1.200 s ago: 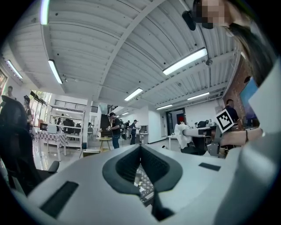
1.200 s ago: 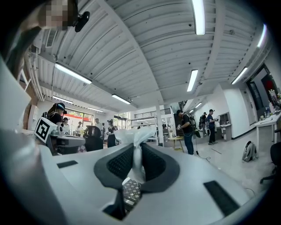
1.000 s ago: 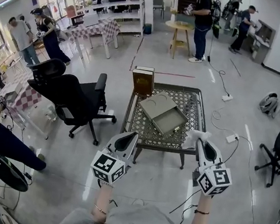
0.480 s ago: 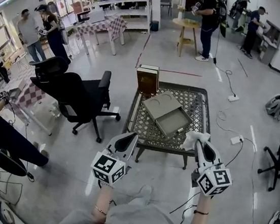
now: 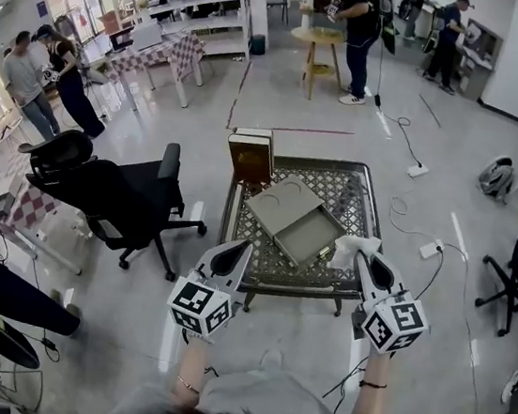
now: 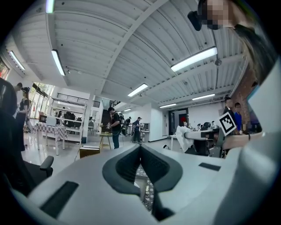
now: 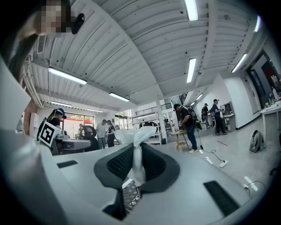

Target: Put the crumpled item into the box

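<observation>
Box (image 5: 297, 223) on table (image 5: 366, 181), book (image 5: 250, 153) behind-left, chair (image 5: 120, 194) further left; crumpled item (image 5: 352, 250) at front-right

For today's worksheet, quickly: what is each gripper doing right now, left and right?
Left gripper: closed, holding nothing.
Right gripper: closed on the white crumpled item.

Crumpled item (image 5: 352, 248), white, thin, wrinkled, pinched between the jaws of my right gripper (image 7: 135, 163), bunched top flaring above them, box (image 5: 310, 237), grey-green, shallow, open, lid (image 5: 281, 203) flat alongside it, askew on mesh table (image 5: 359, 192), near the item.
</observation>
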Motion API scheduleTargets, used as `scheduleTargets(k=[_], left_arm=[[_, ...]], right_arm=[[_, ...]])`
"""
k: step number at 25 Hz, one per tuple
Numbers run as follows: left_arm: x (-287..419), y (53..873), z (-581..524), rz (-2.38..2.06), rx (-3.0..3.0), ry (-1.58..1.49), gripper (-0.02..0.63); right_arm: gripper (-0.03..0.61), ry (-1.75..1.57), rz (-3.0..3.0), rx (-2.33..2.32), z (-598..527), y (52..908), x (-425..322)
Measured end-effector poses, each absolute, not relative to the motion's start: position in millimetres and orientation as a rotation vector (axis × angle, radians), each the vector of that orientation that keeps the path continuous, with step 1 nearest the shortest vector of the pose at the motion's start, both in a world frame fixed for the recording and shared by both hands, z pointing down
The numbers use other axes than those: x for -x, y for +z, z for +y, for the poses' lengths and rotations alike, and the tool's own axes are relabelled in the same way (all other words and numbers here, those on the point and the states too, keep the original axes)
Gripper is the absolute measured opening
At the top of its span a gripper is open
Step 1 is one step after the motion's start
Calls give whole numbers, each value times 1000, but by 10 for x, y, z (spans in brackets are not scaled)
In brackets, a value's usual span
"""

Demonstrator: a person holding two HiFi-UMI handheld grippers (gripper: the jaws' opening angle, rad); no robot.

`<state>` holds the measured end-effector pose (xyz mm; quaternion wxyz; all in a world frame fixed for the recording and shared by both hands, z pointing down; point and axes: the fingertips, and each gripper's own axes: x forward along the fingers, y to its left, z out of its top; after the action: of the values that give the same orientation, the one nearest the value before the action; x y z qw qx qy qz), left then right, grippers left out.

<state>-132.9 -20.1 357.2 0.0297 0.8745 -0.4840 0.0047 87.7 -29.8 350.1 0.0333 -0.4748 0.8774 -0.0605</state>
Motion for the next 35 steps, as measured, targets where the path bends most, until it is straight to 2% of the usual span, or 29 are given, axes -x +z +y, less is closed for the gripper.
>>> scheduleTargets(k=[20, 35], left_arm=[[1159, 3929, -1044, -1266, -2695, 3, 18], [956, 4316, -1577, -1332, -2523, 32, 17]], right_arm=[[60, -277, 2702, 1597, -1014, 3790, -826], [60, -494, 2863, 1377, -1901, 4207, -761]])
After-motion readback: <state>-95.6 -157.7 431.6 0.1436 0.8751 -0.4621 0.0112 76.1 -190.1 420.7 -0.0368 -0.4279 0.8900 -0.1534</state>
